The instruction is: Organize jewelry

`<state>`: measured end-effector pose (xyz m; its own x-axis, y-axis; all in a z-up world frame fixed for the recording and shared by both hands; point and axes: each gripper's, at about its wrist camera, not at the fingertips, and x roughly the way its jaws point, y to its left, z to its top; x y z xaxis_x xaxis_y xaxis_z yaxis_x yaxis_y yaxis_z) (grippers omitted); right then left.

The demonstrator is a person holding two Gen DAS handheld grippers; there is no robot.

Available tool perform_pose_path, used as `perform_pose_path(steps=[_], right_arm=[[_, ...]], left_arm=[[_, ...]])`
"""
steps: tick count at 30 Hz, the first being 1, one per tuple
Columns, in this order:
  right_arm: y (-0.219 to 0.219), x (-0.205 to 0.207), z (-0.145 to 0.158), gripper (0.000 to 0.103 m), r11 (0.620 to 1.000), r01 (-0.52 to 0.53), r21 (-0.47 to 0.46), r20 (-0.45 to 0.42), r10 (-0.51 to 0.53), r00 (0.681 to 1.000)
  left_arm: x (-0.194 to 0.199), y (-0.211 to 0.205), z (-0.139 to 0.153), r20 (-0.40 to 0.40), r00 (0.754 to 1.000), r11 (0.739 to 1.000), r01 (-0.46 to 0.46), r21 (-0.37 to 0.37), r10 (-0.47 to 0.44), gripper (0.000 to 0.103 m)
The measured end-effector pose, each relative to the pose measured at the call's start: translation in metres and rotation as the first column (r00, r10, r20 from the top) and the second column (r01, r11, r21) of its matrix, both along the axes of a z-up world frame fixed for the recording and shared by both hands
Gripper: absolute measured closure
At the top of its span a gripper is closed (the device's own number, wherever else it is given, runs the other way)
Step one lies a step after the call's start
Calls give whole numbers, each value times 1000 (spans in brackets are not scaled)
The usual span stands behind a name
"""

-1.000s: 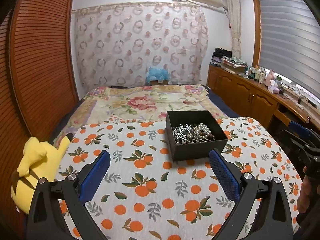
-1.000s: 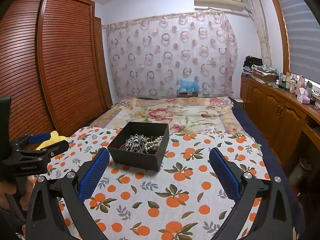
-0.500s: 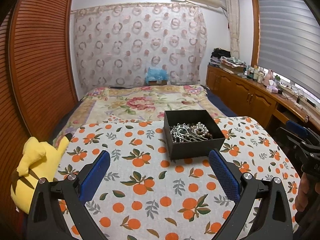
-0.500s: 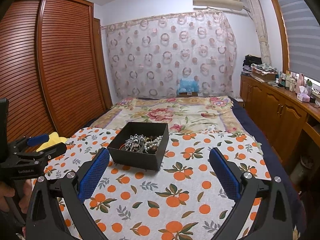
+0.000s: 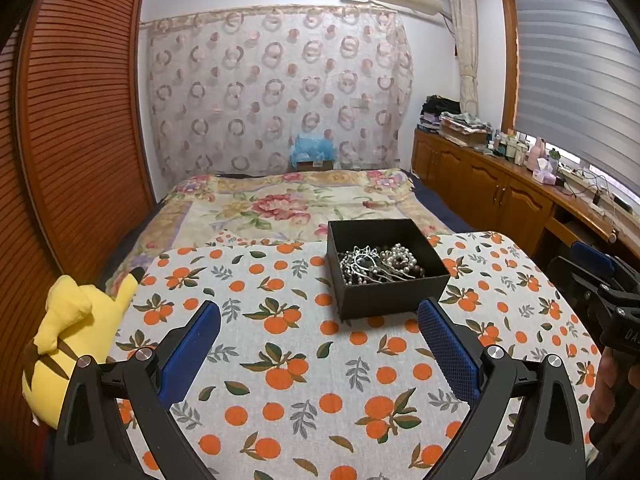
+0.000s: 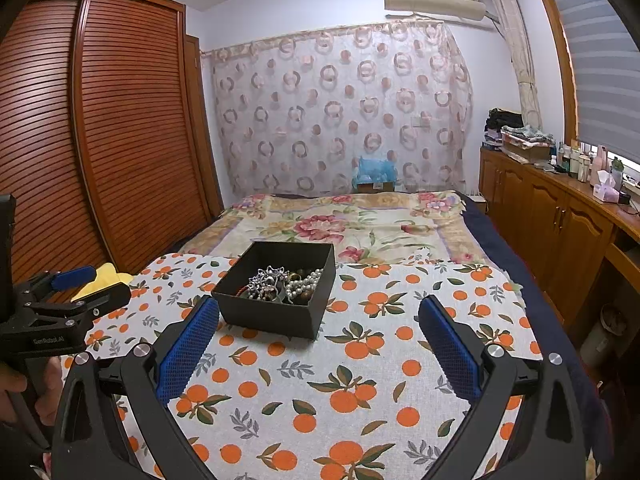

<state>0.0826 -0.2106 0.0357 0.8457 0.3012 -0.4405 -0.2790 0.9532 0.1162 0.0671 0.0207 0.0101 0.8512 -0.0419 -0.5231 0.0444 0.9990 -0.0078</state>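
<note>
Black cardboard box (image 5: 386,266), heaped with tangled silver pieces and pearl strands (image 5: 380,264), sits on the orange-print cloth (image 5: 304,360) ahead of me, while my left claw (image 5: 320,344) and right claw (image 6: 318,340) both hover wide apart, holding nothing, beside a yellow plush toy (image 5: 68,340).

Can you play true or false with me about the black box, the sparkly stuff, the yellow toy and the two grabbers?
1. The black box has its lid on. False: it is open on top.
2. Pearl beads lie inside the box. True.
3. The left gripper is holding a necklace. False: it is open and holds nothing.
4. The yellow plush toy sits at the left edge of the orange-print cloth. True.
5. The right gripper is open and holds nothing. True.
</note>
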Motion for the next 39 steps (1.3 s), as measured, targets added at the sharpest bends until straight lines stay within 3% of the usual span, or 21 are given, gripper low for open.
perform_pose_path(steps=[39], right_arm=[[-1,0,-1,2,1000,-1,3,1,1,1000]], left_arm=[[-1,-6,0,7,1000,1000,6,-2,-6,8]])
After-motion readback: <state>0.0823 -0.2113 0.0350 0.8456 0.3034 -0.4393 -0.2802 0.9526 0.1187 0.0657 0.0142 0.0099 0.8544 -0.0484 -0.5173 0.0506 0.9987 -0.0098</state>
